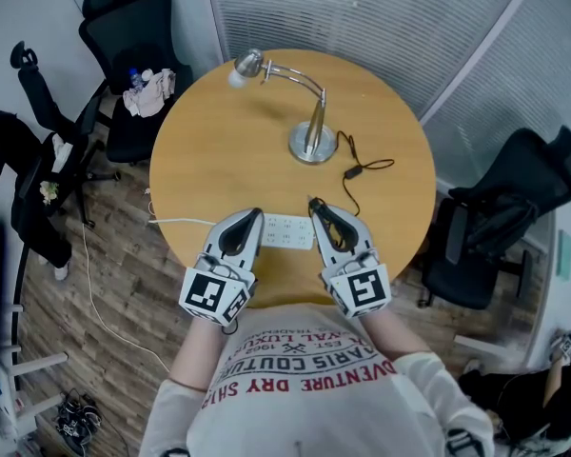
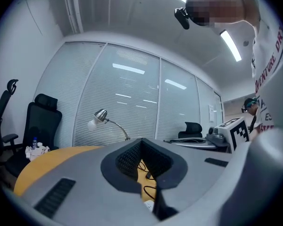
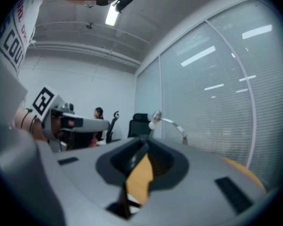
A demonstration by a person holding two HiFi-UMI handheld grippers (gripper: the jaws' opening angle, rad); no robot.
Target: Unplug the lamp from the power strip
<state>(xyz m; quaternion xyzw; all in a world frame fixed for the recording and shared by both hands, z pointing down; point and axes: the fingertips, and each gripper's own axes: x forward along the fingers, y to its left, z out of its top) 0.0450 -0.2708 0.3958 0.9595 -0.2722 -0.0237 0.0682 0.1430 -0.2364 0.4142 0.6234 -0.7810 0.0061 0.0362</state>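
Observation:
A silver desk lamp (image 1: 312, 141) stands on the far side of the round wooden table (image 1: 209, 150). Its black cord (image 1: 355, 171) runs toward me and passes out of sight under my right gripper (image 1: 316, 208). The white power strip (image 1: 287, 230) lies near the front edge, between the two grippers. My left gripper (image 1: 250, 219) rests at the strip's left end. Both stand open only by a narrow gap. Through the gap of the left gripper (image 2: 144, 173) I see the cord (image 2: 148, 175); through that of the right gripper (image 3: 139, 173), bare wood. The plug is hidden.
The strip's white cable (image 1: 181, 222) runs off the table's left edge to the floor. Black office chairs stand at the back left (image 1: 133, 36) and at the right (image 1: 514, 217). A person (image 1: 9, 150) sits far left. Blinds line the glass wall behind the table.

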